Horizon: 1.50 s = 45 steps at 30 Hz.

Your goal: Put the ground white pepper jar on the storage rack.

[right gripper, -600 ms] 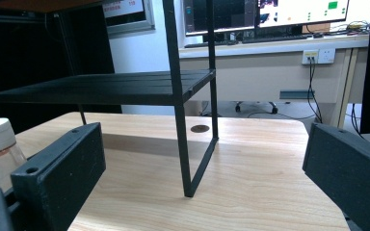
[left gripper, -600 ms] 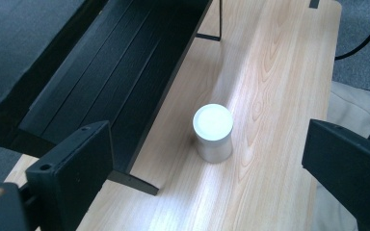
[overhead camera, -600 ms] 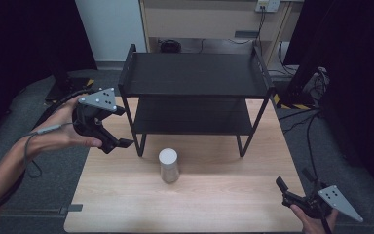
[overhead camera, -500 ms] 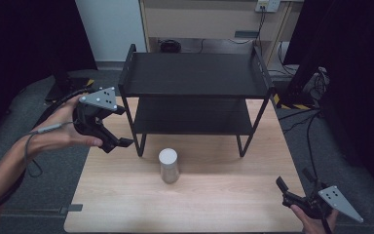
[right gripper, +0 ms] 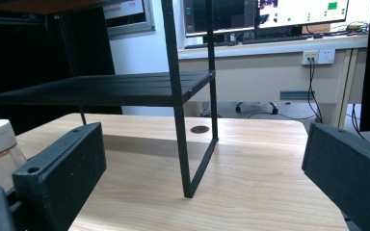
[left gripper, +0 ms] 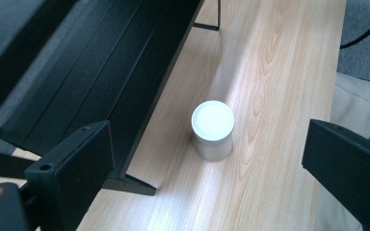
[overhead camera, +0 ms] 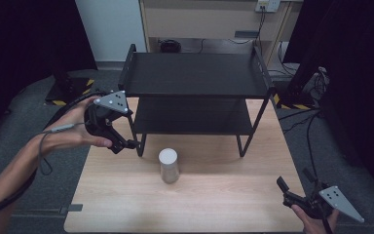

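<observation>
Since nothing has shifted from a moment ago, my left tongs [overhead camera: 125, 144] still hover wide open and empty beside the black shelf [overhead camera: 195, 73], right tongs [overhead camera: 292, 192] open at the table [overhead camera: 214, 204] corner, white-lidded jar [overhead camera: 168, 165] untouched between them.

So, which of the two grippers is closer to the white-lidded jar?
The left gripper, beside the shelf's front-left leg. The jar stands just beyond its open jaws; the right gripper sits at the table's near-right corner.
</observation>
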Motion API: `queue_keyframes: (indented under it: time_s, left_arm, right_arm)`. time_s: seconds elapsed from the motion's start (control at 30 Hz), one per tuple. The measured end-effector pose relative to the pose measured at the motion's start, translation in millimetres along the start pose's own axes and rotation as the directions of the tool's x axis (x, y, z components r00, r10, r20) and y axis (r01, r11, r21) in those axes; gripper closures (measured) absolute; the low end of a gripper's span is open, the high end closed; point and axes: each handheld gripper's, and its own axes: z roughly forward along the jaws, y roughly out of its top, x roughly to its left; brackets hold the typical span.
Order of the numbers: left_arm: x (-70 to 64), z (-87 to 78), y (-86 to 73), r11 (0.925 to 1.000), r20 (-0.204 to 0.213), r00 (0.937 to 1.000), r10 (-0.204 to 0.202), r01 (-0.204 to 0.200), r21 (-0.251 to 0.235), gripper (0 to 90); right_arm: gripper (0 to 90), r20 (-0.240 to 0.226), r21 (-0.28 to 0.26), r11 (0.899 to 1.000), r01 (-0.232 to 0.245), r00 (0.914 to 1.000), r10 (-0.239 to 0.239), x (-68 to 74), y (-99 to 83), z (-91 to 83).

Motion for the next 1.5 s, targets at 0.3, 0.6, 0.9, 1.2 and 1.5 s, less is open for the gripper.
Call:
queue_keyframes:
  time_s: [0.3,0.6,0.9,1.2,1.5]
  left_arm:
    - [7.3,27.9,-0.7,0.9997,0.021,0.9997,-0.009,0.009,0.022,3.5]
    - [8.7,76.9,-0.6,0.9979,0.050,0.9986,-0.017,0.014,0.063,3.7]
    - [11.2,118.4,-6.6,0.9955,0.073,0.9965,-0.040,0.034,0.089,3.8]
    - [12.0,161.2,-12.4,0.9896,0.091,0.9947,-0.048,0.035,0.140,5.0]
    - [7.4,187.1,-18.5,0.9860,0.097,0.9939,-0.052,0.036,0.163,8.5]
  right_arm:
    - [1.5,0.002,-0.003,1.000,0.001,1.0000,-0.001,-0.1,0.0,-1.1]
    - [1.6,-0.003,-0.002,1.000,-0.001,1.0000,0.001,-0.2,-0.3,-0.3]
    - [1.7,-0.001,-0.003,1.000,-0.006,1.0000,0.006,-1.0,-0.5,-1.1]
    - [1.7,-0.001,-0.001,1.000,-0.020,0.9998,0.020,-2.2,-1.2,-0.9]
    - [1.8,0.003,0.000,1.000,-0.022,0.9998,0.022,-2.4,-1.3,-1.0]
